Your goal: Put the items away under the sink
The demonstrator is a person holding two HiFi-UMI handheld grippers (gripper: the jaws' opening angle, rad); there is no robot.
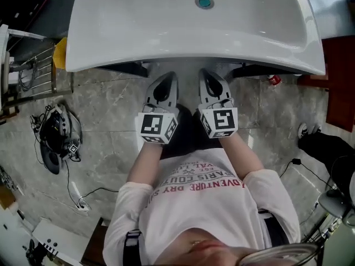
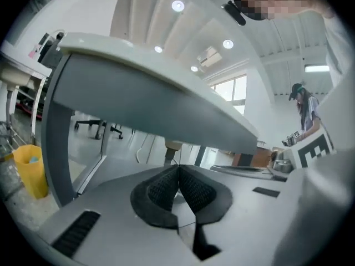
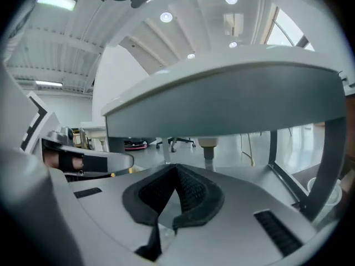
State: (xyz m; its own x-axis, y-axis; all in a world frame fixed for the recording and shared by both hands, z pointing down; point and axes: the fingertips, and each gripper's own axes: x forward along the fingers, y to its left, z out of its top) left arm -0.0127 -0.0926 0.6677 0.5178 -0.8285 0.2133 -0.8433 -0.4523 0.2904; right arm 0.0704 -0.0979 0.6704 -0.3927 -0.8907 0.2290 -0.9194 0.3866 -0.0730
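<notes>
Head view: left gripper (image 1: 166, 81) and right gripper (image 1: 211, 78) sit side by side, close but not touching, tips right at the front edge of the white sink (image 1: 166, 43). The very tips are hard to make out there against the dark strip under the rim.

Left gripper view: the black ribbed pads (image 2: 166, 188) are pressed together, pad on pad. Right gripper view: same, pads (image 3: 191, 190) are shut against each other. Both point at the sink's underside, which fills the upper half of each view.

The space under the sink is hidden from above by the basin; only the drain (image 1: 204, 2) and the bowl show. From the right gripper view a pale pipe stub (image 3: 208, 147) hangs below the basin, its lower end cut off behind the gripper body.

Which loose things count as the items can't be told. A small red-and-white thing (image 1: 273, 80) lies on the grey stone floor (image 1: 111, 110) by the sink's right front corner, too small to name. A yellow tub (image 2: 30, 169) stands at the sink's left end, and from above it is mostly covered by the rim.

A black headset w/ cables (image 1: 55, 132) lies on the floor well left of the grippers, and a white power strip (image 1: 77, 197) nearer the person. In the background of the left gripper view a second person (image 2: 304, 108) stands far off, partly cut off by the right gripper's body.
</notes>
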